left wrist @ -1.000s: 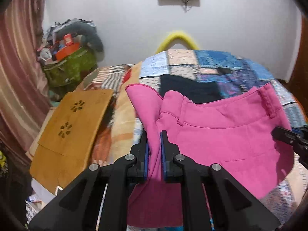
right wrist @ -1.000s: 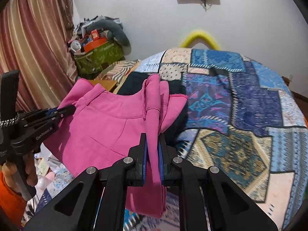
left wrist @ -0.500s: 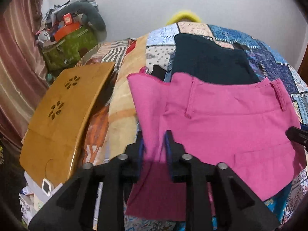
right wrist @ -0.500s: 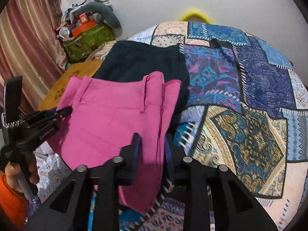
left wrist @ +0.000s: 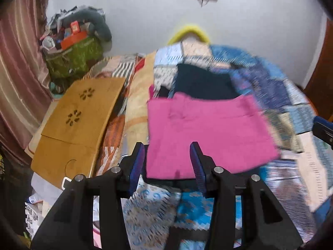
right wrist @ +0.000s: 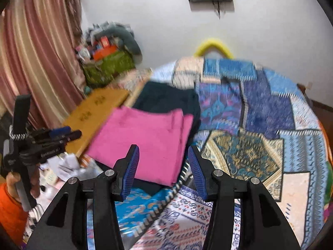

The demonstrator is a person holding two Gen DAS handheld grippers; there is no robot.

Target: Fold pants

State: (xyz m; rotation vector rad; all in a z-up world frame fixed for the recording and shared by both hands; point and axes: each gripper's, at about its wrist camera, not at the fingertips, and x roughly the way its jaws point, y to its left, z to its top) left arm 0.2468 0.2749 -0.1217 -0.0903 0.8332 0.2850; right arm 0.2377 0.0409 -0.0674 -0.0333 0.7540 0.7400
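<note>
The pink pants [left wrist: 206, 133] lie folded in a flat rectangle on the patchwork bedspread [left wrist: 287, 95], overlapping a dark folded garment [left wrist: 204, 83] behind them. My left gripper [left wrist: 167, 162] is open and empty, its fingers astride the near left edge of the pants, just short of the cloth. In the right wrist view the pink pants [right wrist: 145, 139] lie the same way, and my right gripper [right wrist: 163, 162] is open and empty at their near right corner. The left gripper [right wrist: 64, 135] also shows at the far left there, held in a hand.
A wooden lap table [left wrist: 77, 125] lies left of the pants on a striped blanket. A green bag heaped with clutter [left wrist: 72, 56] stands by the curtain at the back left. A yellow curved object [left wrist: 189, 31] sits at the head of the bed. The bedspread [right wrist: 260, 125] stretches right.
Both grippers have opened and let go of the pink pants, which dropped flat onto the bed. Both grippers have drawn back toward the near edge.
</note>
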